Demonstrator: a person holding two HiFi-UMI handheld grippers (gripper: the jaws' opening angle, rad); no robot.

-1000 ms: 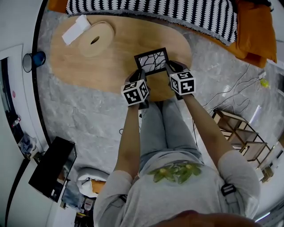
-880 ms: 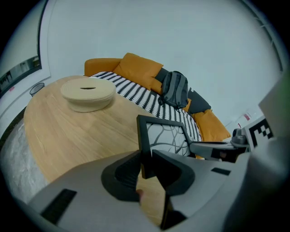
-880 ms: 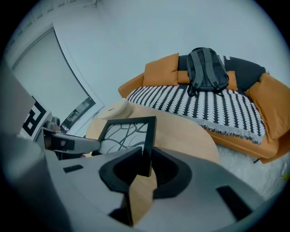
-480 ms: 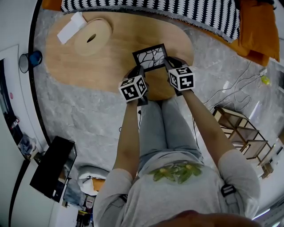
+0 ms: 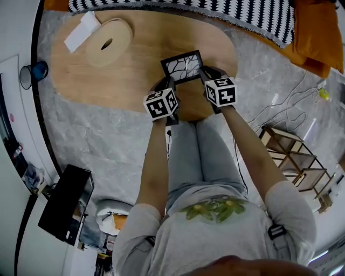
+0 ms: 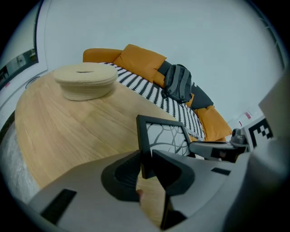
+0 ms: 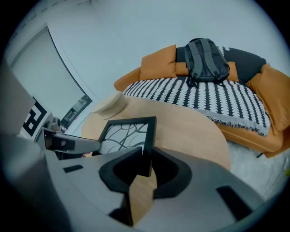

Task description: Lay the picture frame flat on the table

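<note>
Near the table (image 5: 135, 70) edge, our left gripper (image 6: 146, 156) and right gripper (image 7: 146, 158) each clamp one side of the picture frame (image 5: 183, 66). Bare wood lies open beyond.

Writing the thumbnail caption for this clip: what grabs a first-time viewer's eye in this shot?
The black picture frame with its branching line pattern, clamped by its side edges between the left gripper and right gripper over the near end of the oval wooden table. Then the black-and-white striped throw on the orange sofa behind the table, with a dark backpack on it. A round beige disc with a hole sits at the table's far-left end.
</note>
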